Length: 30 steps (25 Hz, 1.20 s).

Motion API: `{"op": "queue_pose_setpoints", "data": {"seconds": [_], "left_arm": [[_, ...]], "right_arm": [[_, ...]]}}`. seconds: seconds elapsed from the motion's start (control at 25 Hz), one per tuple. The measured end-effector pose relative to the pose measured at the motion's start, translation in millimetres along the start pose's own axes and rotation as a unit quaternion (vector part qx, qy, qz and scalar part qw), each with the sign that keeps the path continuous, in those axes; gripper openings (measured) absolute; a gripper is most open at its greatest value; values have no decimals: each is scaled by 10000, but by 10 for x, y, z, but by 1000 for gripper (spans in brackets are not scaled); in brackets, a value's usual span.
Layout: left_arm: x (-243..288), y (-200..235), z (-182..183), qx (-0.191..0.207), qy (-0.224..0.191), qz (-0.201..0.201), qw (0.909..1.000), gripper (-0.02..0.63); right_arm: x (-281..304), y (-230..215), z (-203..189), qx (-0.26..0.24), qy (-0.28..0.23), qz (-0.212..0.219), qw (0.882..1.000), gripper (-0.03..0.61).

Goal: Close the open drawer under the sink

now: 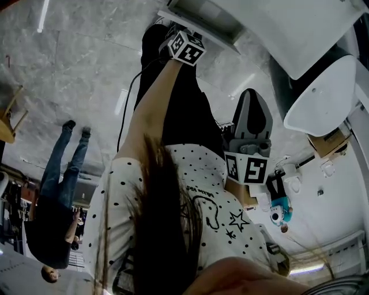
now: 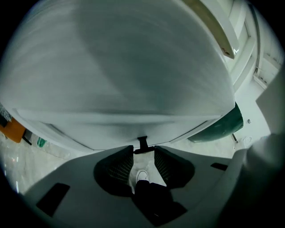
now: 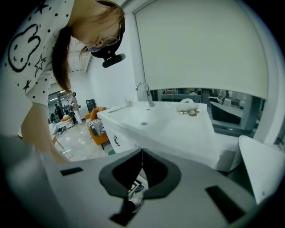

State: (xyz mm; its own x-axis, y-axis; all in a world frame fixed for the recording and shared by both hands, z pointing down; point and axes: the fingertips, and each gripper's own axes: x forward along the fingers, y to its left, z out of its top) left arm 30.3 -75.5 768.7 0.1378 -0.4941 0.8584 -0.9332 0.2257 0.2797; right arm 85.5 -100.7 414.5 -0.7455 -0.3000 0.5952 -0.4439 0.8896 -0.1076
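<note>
Under the sink (image 3: 153, 119), the drawer (image 1: 202, 17) was seen pulled out, its front just off the tips of the L gripper (image 2: 144, 150), which was slightly parted w/ nothing held. R gripper (image 3: 141, 152) was seen shut, empty. Risk: if pushed off-centre, drawer could be skewed or jammed.

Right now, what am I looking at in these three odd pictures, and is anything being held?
No robot here: a person wears a head camera and carries a hand-held gripper, each with its own camera, in either hand. The left hand-held gripper, jaws slightly apart, faces a broad white panel, likely the drawer front, with a small black fitting at its tips. The right hand-held gripper, jaws together, holds nothing; its view shows the white sink counter with a curved chrome tap.
</note>
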Motion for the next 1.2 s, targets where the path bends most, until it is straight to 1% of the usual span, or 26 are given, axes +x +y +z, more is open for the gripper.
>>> {"op": "queue_pose_setpoints", "data": {"seconds": [0.08, 0.16, 0.36, 0.56, 0.96, 1.2], "left_arm": [[18, -11, 9, 129, -29, -20, 9999, 141], [24, -43, 20, 158, -76, -11, 9998, 140], [20, -98, 66, 93, -166, 47, 9998, 138], [18, -60, 86, 43, -192, 80, 9998, 138], [55, -40, 176, 17, -215, 93, 9997, 138], [143, -9, 396, 17, -295, 110, 9995, 138]], "right_arm": [[17, 11, -19, 10, 16, 6, 10000, 14], [-3, -20, -39, 22, 25, 2, 10000, 12], [-88, -132, -79, 79, 61, -84, 9999, 13], [-109, -178, -105, 163, 56, -185, 9997, 14], [-104, -243, -130, 258, 79, -226, 9994, 12], [-89, -361, -133, 321, 101, -310, 9990, 13]]}}
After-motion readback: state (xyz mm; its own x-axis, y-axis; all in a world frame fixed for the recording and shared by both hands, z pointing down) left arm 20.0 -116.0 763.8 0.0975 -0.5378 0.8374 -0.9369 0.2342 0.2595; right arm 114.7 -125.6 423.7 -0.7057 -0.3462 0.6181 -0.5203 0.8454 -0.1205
